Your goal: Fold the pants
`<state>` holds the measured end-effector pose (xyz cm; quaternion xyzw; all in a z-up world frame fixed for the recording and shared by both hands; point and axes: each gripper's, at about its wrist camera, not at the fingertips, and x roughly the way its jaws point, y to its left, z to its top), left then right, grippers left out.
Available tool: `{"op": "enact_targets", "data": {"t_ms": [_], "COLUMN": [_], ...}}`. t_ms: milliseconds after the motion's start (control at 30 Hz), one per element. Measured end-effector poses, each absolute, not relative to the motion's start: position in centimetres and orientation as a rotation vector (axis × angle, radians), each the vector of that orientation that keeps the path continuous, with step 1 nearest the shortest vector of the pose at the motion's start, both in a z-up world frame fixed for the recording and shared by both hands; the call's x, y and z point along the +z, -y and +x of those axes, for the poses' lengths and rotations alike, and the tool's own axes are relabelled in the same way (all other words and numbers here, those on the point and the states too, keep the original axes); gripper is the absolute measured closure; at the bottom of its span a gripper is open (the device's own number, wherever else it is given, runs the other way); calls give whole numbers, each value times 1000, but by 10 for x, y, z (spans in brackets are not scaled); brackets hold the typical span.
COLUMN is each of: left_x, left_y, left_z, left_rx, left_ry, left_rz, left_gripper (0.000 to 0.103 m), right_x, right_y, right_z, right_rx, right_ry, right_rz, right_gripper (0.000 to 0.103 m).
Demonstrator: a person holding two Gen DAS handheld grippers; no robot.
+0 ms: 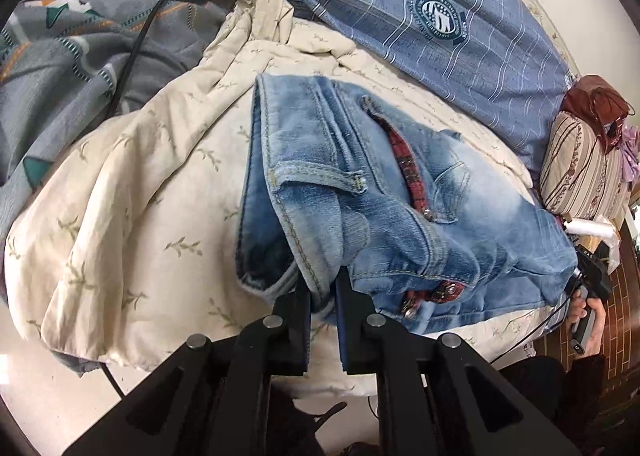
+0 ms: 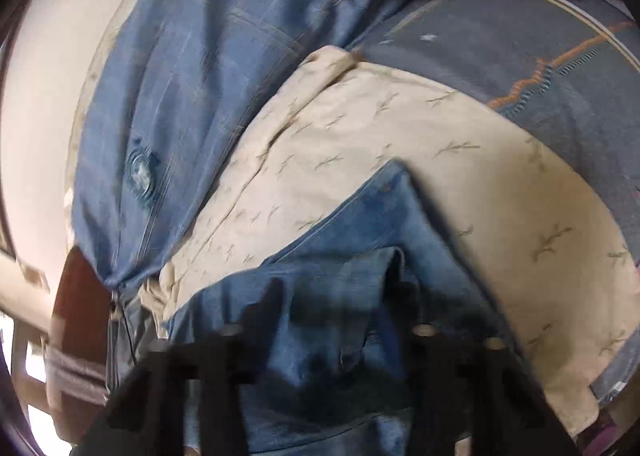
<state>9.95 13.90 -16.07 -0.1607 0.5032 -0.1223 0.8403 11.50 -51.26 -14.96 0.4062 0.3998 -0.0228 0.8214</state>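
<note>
Light blue jeans [image 1: 360, 192] with red plaid pocket trim lie folded on a cream quilt [image 1: 132, 208]. My left gripper [image 1: 323, 292] is shut on the jeans' near waistband edge. The right gripper body [image 1: 588, 280] shows at the jeans' right end, held in a hand. In the blurred right wrist view the jeans [image 2: 340, 256] fill the space between the right gripper's [image 2: 336, 296] spread fingers, which stand wide apart over the denim.
A blue checked pillow [image 1: 400, 4] lies behind the jeans, a grey patterned blanket [image 1: 80, 44] with a black cable at left. A striped cushion [image 1: 580, 172] sits at right. The quilt also shows in the right wrist view [image 2: 460, 160].
</note>
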Motion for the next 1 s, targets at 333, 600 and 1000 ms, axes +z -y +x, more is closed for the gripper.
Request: {"op": "enact_targets", "data": {"t_ms": [333, 600, 1000], "left_x": [-168, -176, -168], "left_y": [-132, -137, -144], "left_z": [99, 96, 74], "left_rx": [-222, -216, -181], "left_ry": [-1114, -1160, -1139], "left_rz": [-266, -279, -286], "left_gripper": [89, 88, 88], "right_x": [-71, -77, -96], "right_y": [508, 507, 439], "right_z": [98, 91, 82], "right_rx": [55, -225, -21], "right_ry": [-408, -686, -825], "right_rz": [799, 541, 524], "right_gripper": [84, 80, 80]}}
